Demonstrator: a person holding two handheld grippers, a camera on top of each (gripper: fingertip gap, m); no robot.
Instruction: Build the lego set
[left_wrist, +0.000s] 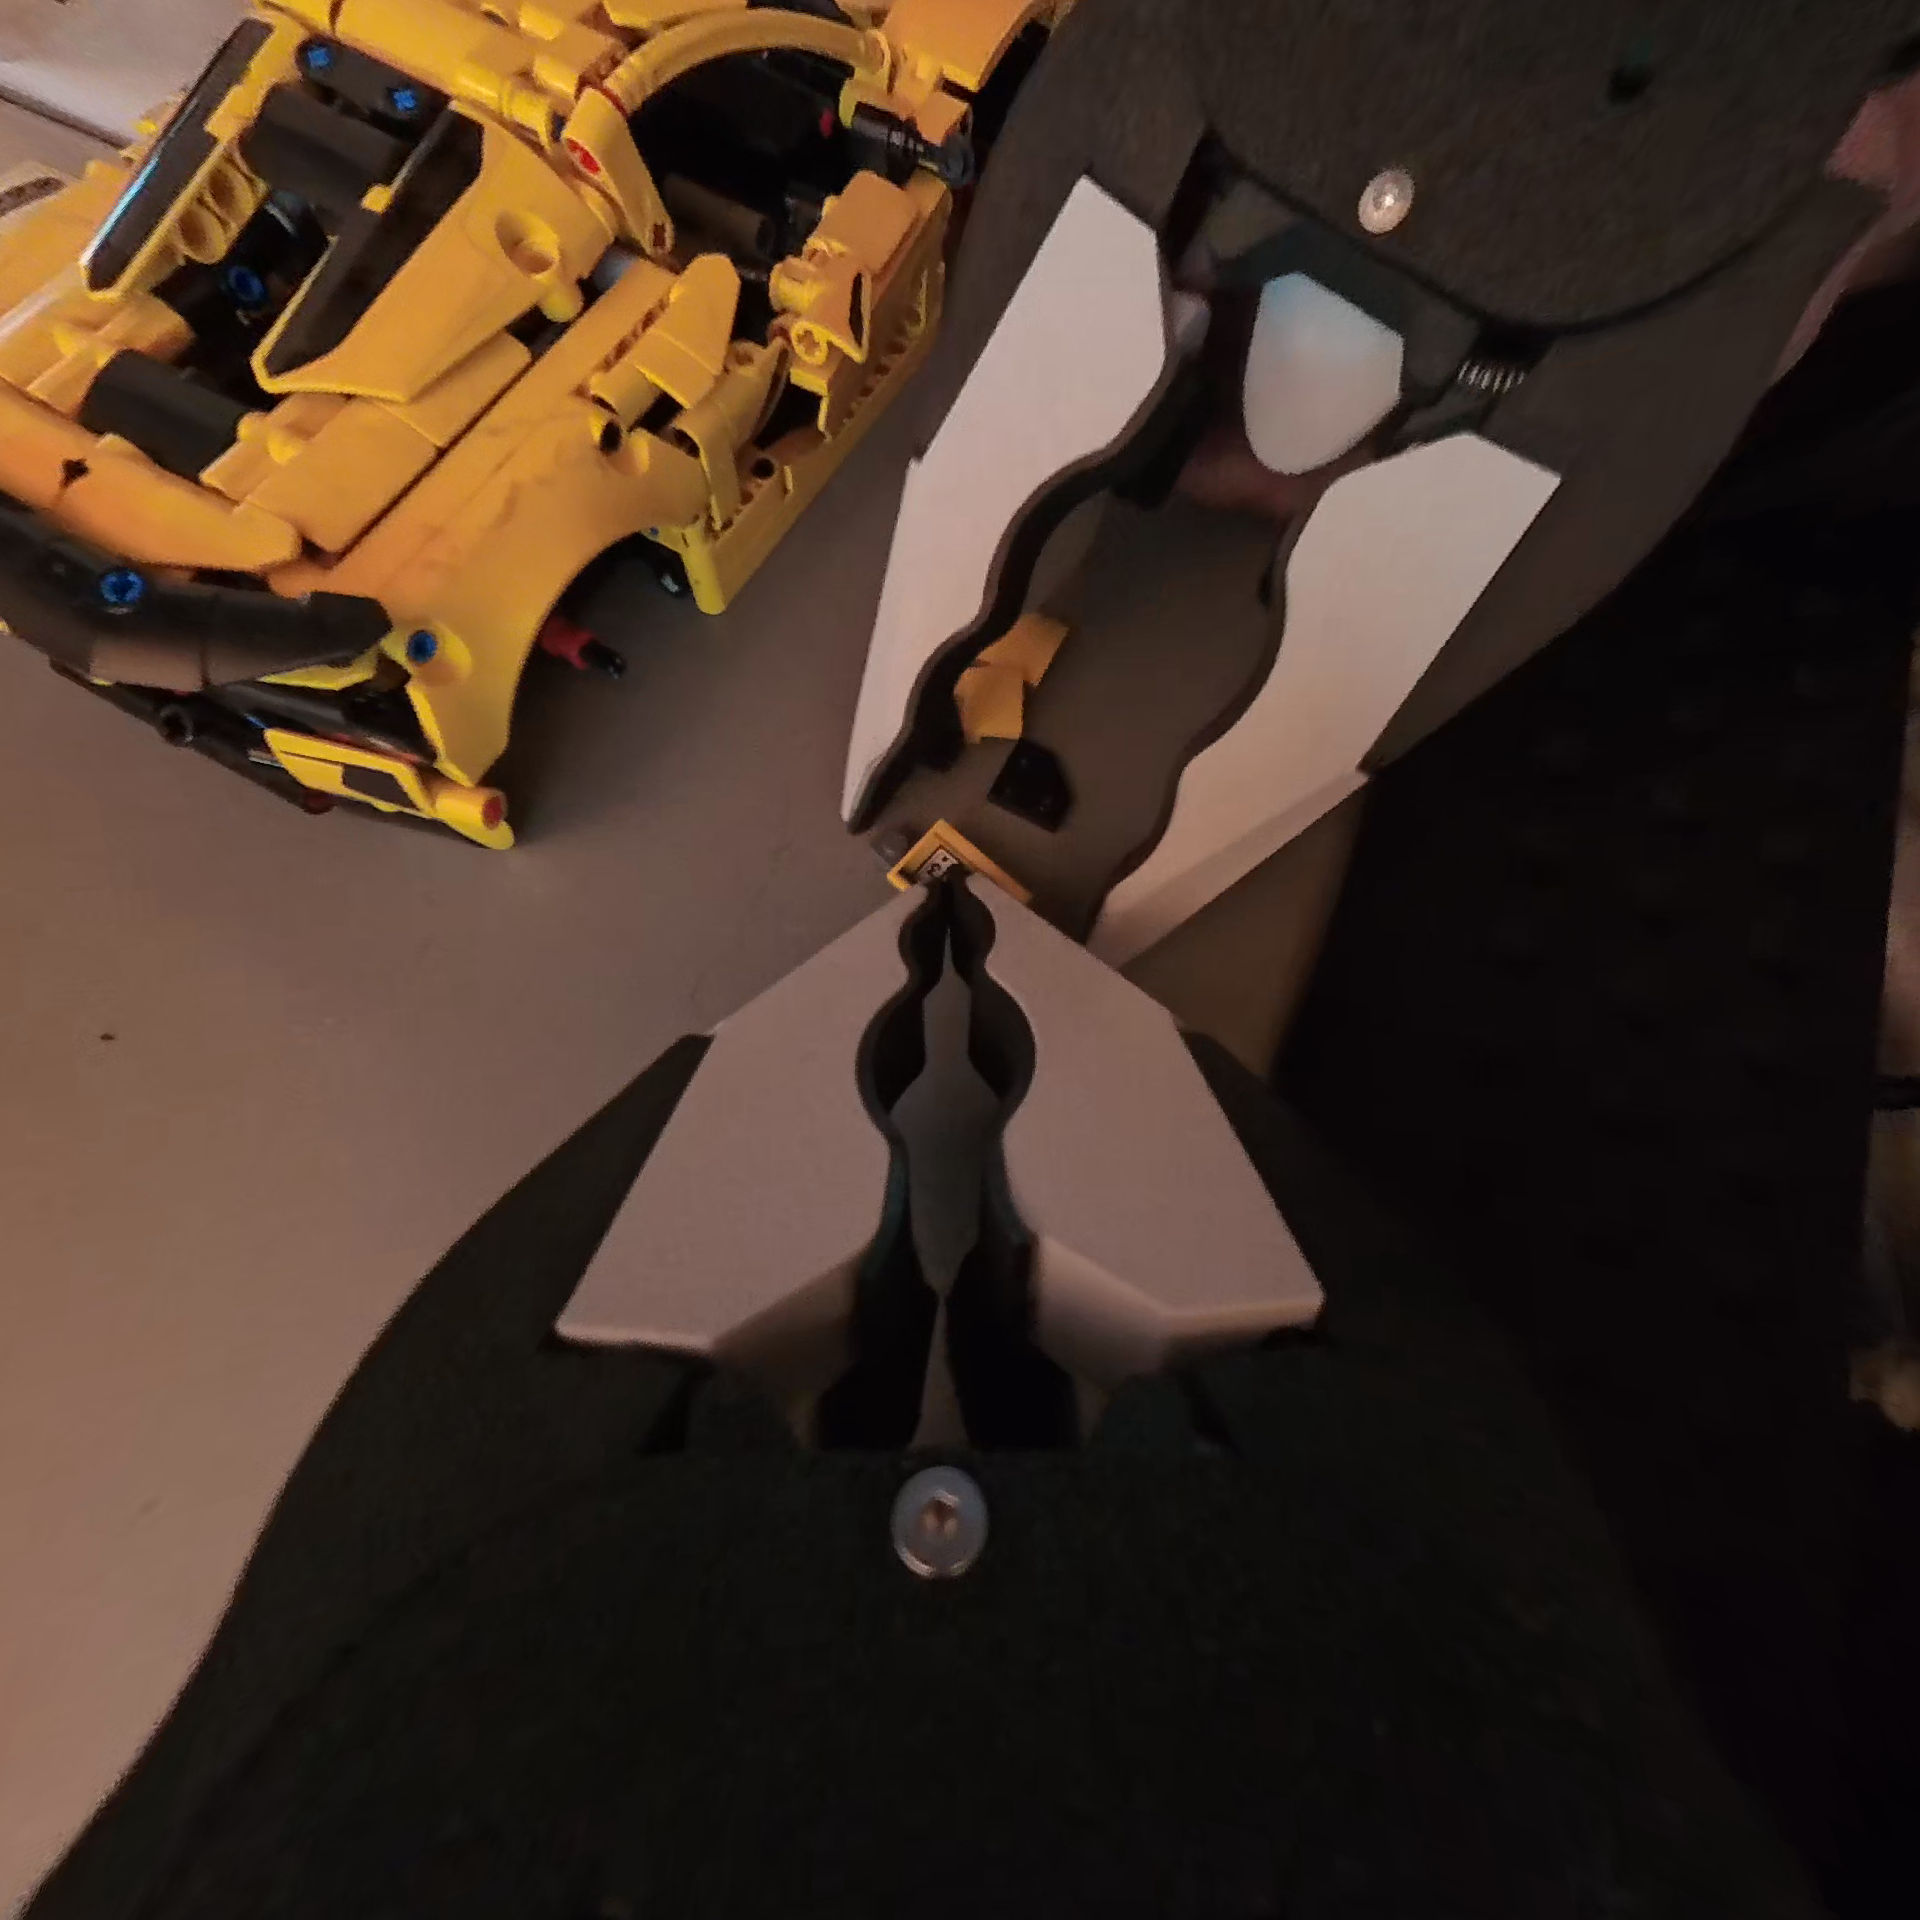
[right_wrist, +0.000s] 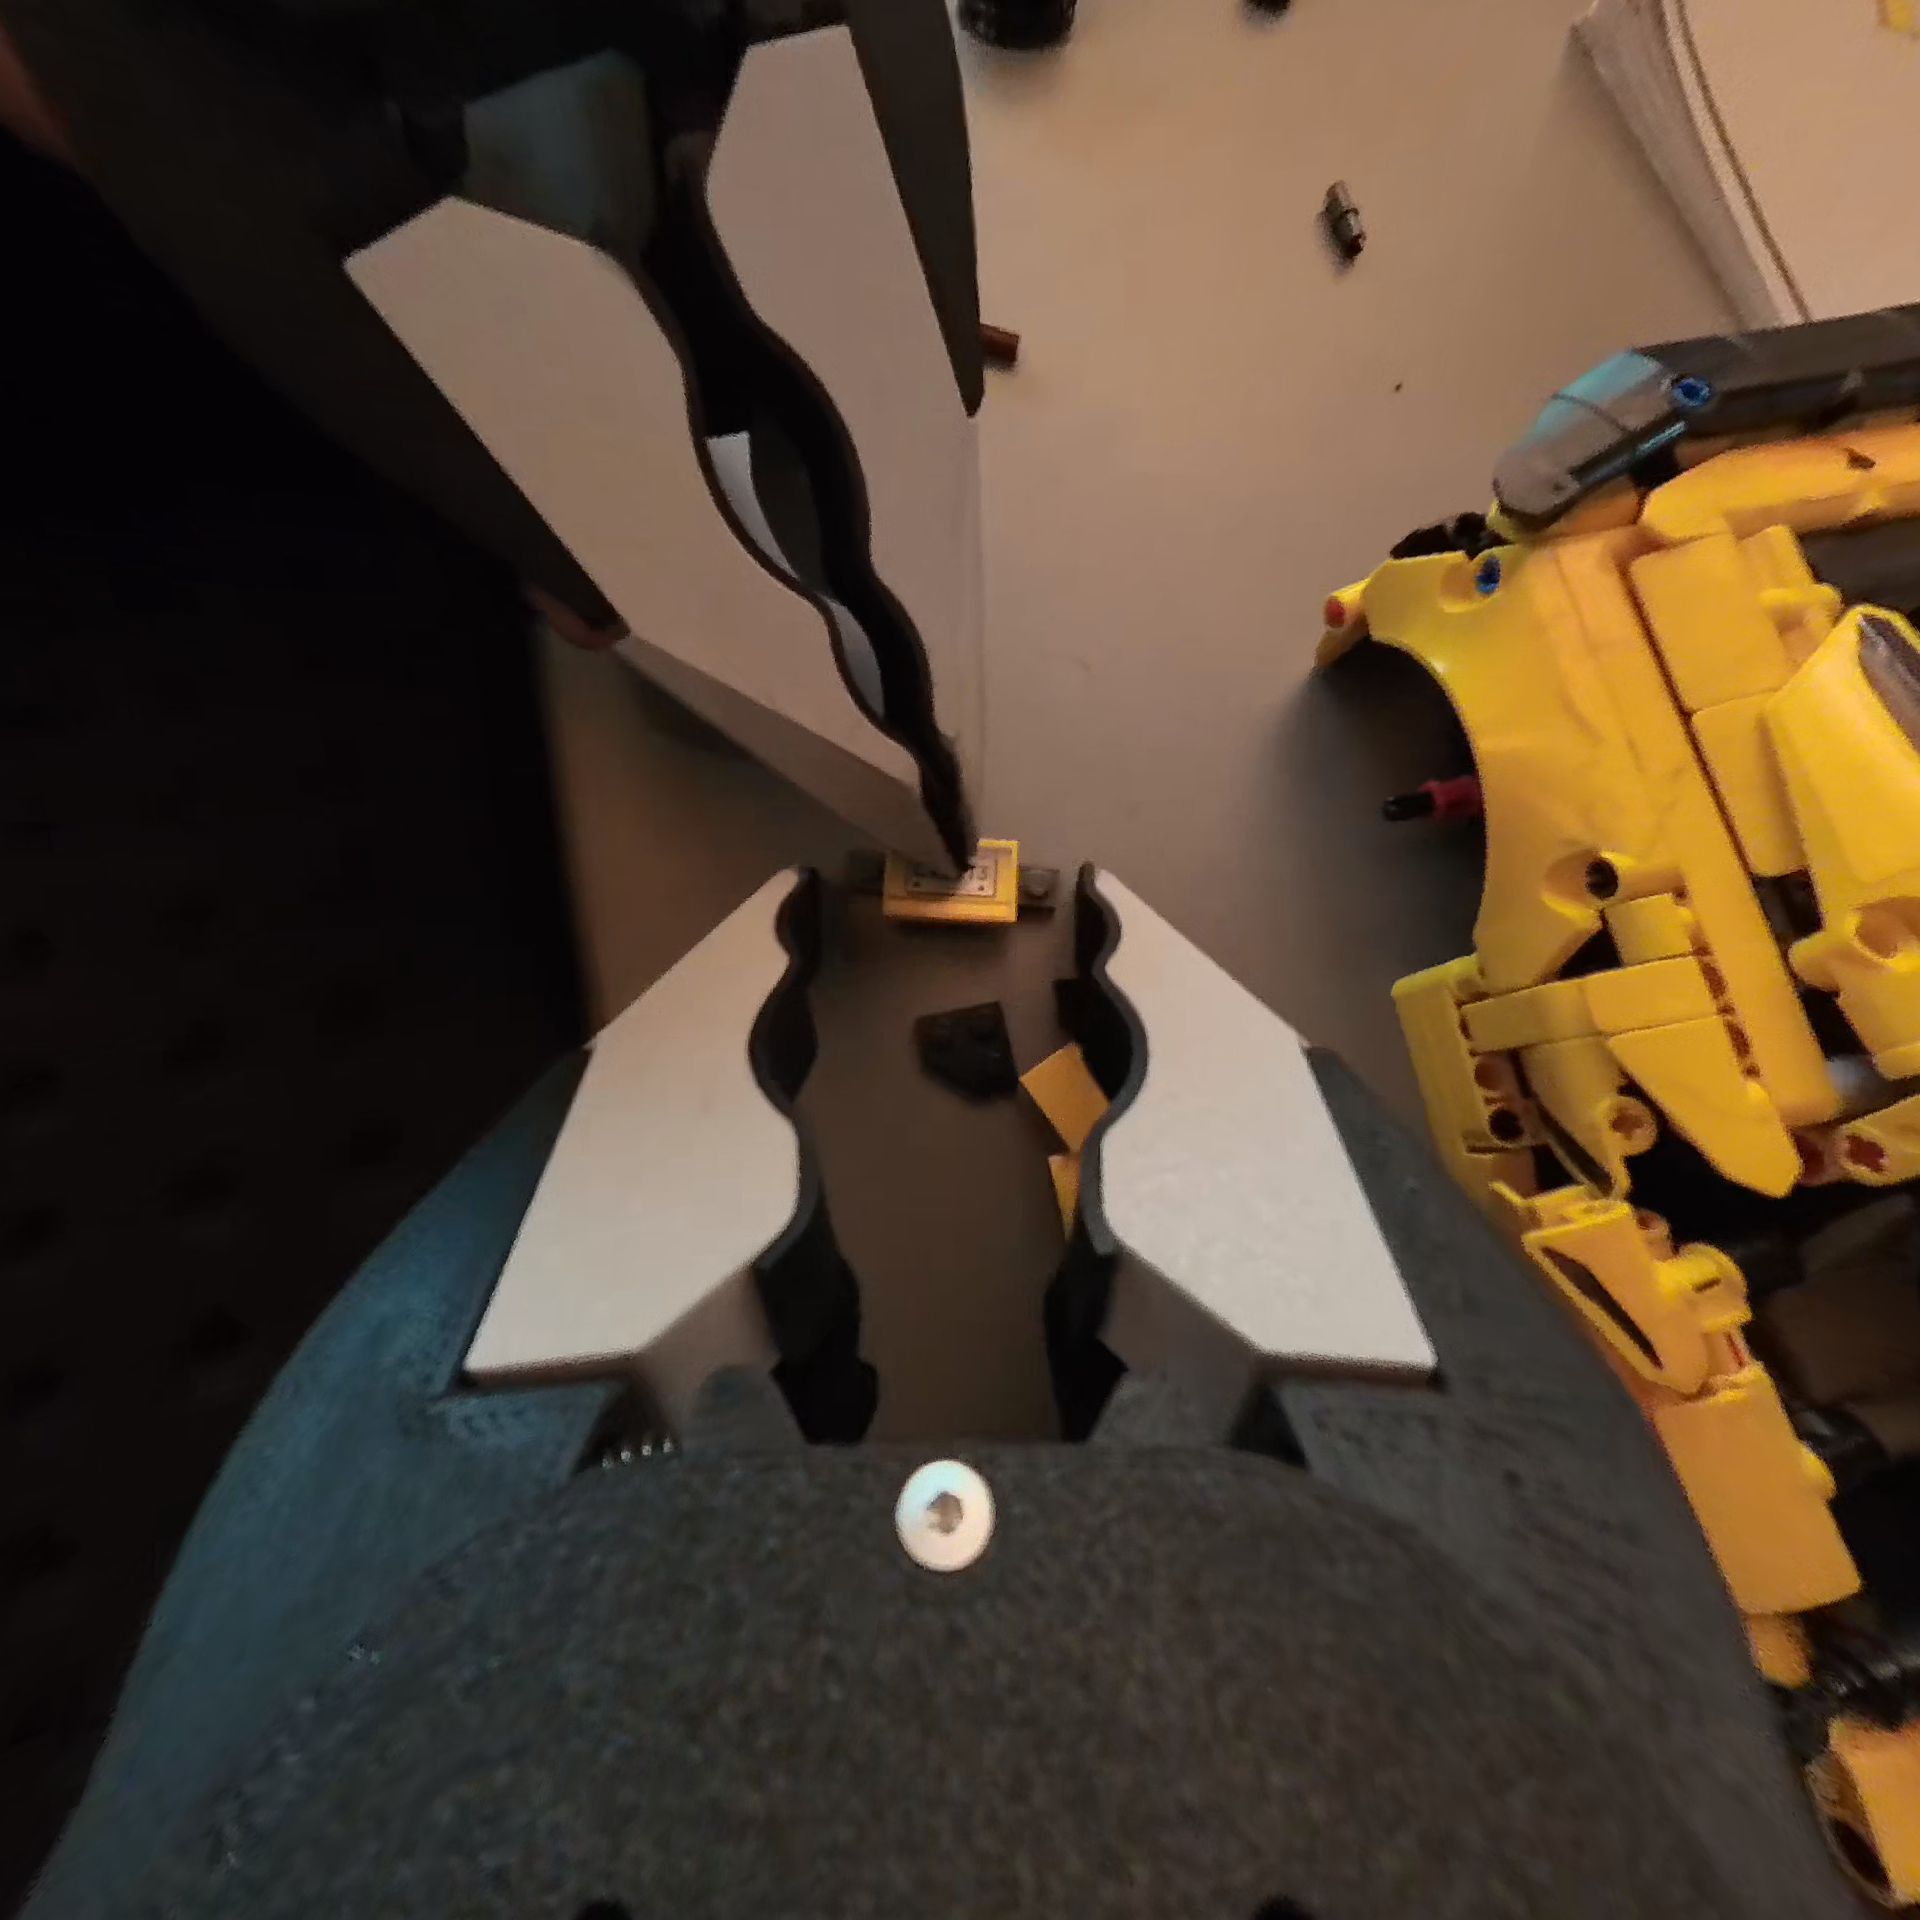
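Observation:
A big yellow lego car (left_wrist: 416, 416) stands on the pale table and also shows in the right wrist view (right_wrist: 1662, 935). My left gripper (left_wrist: 940, 896) is shut, its tips pinching a small yellow tile (left_wrist: 940, 860) with a sticker, low over the table's near edge. In the right wrist view the left gripper (right_wrist: 954, 857) comes down from the upper left onto the yellow tile (right_wrist: 948, 891). My right gripper (right_wrist: 943, 883) is open and empty, with its tips on either side of the tile. A grey stud piece (right_wrist: 1039, 888) shows next to the tile.
A small black piece (right_wrist: 961, 1049) and a yellow piece (right_wrist: 1060, 1101) lie between the right fingers. Loose dark pins (right_wrist: 1345, 218) and a brown bit (right_wrist: 1003, 348) lie farther back. A white paper stack (right_wrist: 1766, 156) is at the far right. Dark floor (left_wrist: 1610, 1039) lies past the table edge. The grippers are tip to tip, or close to it. From either gripper's tips it is about 4 cm to the yellow piece (right_wrist: 1060, 1101). Look for it in the left wrist view (left_wrist: 1005, 707) too.

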